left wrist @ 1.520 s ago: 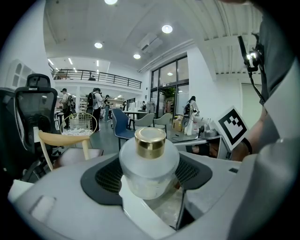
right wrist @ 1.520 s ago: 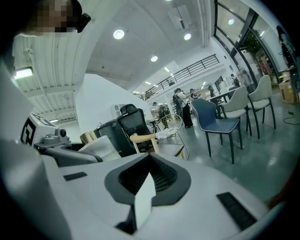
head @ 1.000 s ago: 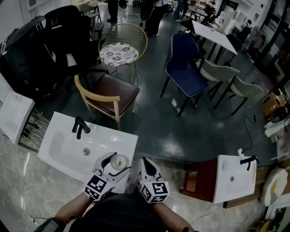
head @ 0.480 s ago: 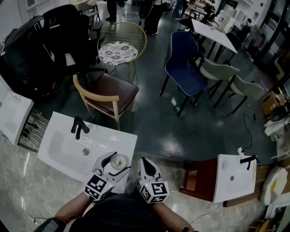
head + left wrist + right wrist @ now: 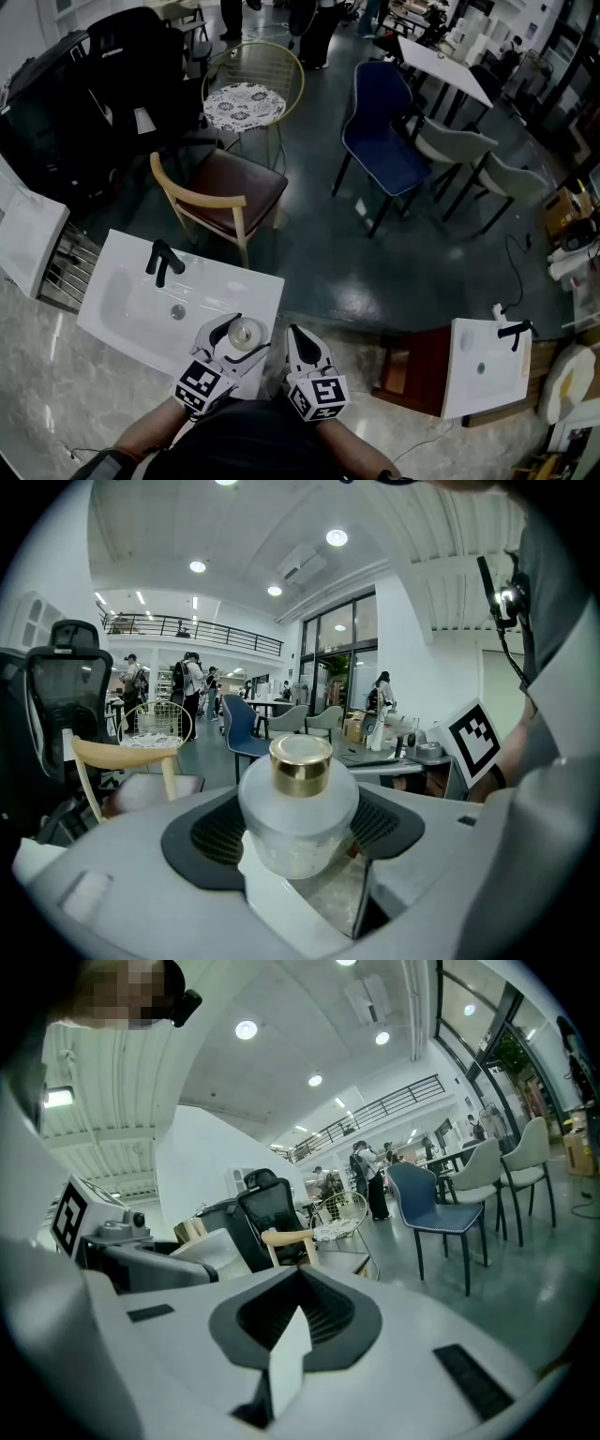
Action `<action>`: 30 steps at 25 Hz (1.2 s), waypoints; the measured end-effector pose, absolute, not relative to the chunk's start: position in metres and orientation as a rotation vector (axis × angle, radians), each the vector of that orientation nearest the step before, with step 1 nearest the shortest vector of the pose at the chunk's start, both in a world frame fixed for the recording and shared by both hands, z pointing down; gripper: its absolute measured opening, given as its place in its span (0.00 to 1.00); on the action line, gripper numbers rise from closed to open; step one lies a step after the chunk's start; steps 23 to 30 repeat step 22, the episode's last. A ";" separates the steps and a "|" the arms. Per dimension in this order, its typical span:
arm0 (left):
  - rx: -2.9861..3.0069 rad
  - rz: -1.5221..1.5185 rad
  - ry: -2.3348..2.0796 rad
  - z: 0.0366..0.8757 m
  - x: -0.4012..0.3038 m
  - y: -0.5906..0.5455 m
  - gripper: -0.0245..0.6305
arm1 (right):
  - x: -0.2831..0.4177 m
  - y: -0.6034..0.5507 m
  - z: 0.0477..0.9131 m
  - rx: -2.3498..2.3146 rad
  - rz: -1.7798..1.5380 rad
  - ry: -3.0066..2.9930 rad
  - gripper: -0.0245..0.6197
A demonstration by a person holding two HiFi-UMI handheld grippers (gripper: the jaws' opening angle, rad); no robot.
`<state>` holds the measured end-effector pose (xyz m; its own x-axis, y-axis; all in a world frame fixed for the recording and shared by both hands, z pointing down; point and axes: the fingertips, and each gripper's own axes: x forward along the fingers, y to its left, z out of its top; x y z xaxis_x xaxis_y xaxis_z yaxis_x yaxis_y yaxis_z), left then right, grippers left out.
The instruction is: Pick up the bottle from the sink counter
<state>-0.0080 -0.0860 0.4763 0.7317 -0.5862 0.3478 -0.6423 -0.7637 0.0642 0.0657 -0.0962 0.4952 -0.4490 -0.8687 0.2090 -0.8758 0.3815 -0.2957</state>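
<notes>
At the lower centre of the head view, the left tongs [image 5: 232,345] are clamped on the bottle [image 5: 246,332]. In the left gripper view their jaws stand wide apart, and the black ribbed pads [image 5: 217,829] bear on both flanks of the bottle's round body. The right tongs [image 5: 302,339] sit just to the right of them. Their jaws are drawn together on nothing, leaving only a narrow slit in the right gripper view.

The single bottle is at the lower right corner of the white sink tabletop [image 5: 122,323]. Whether it rests there or is raised clear cannot be told. It is squat and bulbous, of frosted glass, with a short shiny gold cap [image 5: 301,764].

There are two white rectangular sinks. The near one at lower left has a glossy basin and a black faucet [image 5: 161,262]. The second sink [image 5: 478,375] at lower right carries its own black faucet [image 5: 515,329].

Across the dark, glossy floor [image 5: 319,253] stand several chairs:
- one wooden-framed chair [image 5: 225,192] with a brown padded seat
- one round gold wire chair [image 5: 251,89] with a lace-patterned cushion
- one blue chair [image 5: 382,131]
- two grey chairs [image 5: 450,150]
- one black office chair [image 5: 127,56] at upper left
</notes>
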 end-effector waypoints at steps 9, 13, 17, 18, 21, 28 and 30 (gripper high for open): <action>2.752 0.471 -0.981 0.479 -0.006 -0.087 0.55 | 0.069 -0.095 0.500 1.642 0.587 -2.580 0.05; 2.753 0.473 -0.978 0.479 -0.005 -0.088 0.55 | 0.070 -0.095 0.501 1.646 0.592 -2.575 0.05; 2.751 0.474 -0.978 0.480 -0.006 -0.089 0.55 | 0.070 -0.096 0.502 1.647 0.596 -2.571 0.05; 2.750 0.474 -0.979 0.481 -0.006 -0.089 0.55 | 0.070 -0.096 0.502 1.647 0.597 -2.570 0.05; 2.748 0.476 -0.981 0.482 -0.008 -0.090 0.55 | 0.069 -0.096 0.503 1.647 0.600 -2.570 0.05; 2.748 0.477 -0.982 0.482 -0.008 -0.091 0.55 | 0.069 -0.096 0.504 1.648 0.601 -2.570 0.05; 2.748 0.477 -0.982 0.482 -0.008 -0.091 0.55 | 0.069 -0.096 0.504 1.648 0.601 -2.570 0.05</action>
